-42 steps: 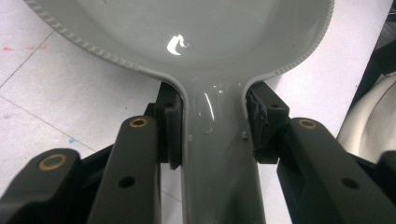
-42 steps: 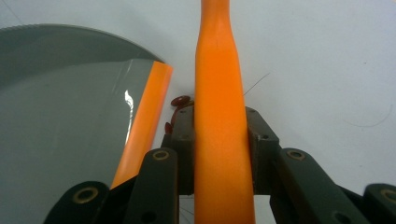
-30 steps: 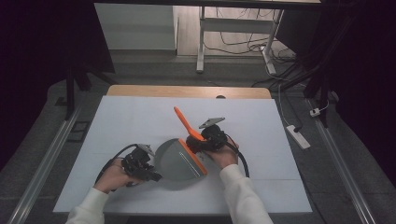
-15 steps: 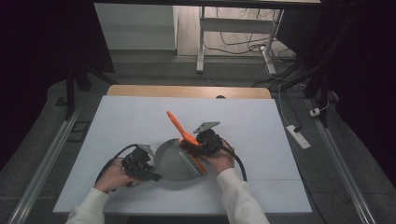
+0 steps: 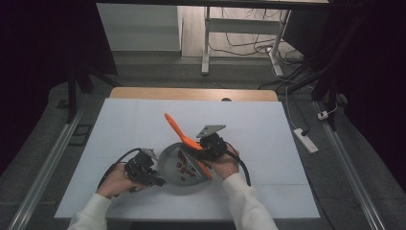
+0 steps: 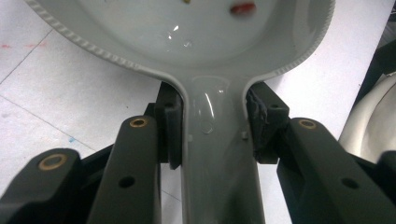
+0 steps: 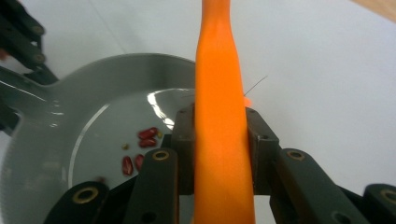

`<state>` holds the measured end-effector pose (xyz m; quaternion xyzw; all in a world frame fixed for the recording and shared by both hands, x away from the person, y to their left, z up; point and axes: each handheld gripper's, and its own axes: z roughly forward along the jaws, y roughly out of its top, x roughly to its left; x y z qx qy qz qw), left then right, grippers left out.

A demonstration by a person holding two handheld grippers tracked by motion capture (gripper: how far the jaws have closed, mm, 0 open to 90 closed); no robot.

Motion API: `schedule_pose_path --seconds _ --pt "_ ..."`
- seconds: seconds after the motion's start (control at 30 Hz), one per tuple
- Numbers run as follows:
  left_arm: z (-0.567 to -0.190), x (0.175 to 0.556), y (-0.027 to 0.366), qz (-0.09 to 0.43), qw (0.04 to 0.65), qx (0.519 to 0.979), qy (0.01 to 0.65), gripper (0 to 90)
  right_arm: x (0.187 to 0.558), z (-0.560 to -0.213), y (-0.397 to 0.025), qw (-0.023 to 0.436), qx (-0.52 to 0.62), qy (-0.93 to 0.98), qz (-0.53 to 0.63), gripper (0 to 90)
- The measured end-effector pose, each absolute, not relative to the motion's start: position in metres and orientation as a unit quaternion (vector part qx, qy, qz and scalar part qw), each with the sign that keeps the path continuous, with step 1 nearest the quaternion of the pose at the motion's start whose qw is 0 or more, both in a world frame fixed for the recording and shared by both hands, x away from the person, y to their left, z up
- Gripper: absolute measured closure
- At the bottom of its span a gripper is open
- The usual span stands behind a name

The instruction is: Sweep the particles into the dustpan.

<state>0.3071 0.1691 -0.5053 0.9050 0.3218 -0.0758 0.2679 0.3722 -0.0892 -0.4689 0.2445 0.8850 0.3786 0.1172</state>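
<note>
Grey pan [image 5: 184, 168] sits low in the high view's centre, its handle clamped between the left gripper [image 5: 143, 168] jaws. Right gripper [image 5: 209, 146] squeezes the orange spatula [image 5: 178, 129] over the red beans [image 5: 183, 163] inside.

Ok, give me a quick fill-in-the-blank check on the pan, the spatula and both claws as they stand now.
1. The left claw is shut on the grey pan's ____.
2. The right claw grips a spatula coloured ____.
3. The small pieces lying in the pan are coloured ____.
4. The pan rests on a ____ table surface.

Missing words: handle; orange; red; white
</note>
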Motion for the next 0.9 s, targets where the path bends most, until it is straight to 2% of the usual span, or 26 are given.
schedule_pose_path --seconds 0.43,0.9 --pt "-0.508 0.307 0.171 -0.076 0.267 0.905 0.323 61.9 0.388 -0.465 -0.119 0.157 0.295 0.867 0.369 69.9" --pt "-0.509 0.308 0.176 -0.079 0.265 0.904 0.326 61.9 0.406 -0.486 -0.098 0.156 0.298 0.882 0.33 69.9"
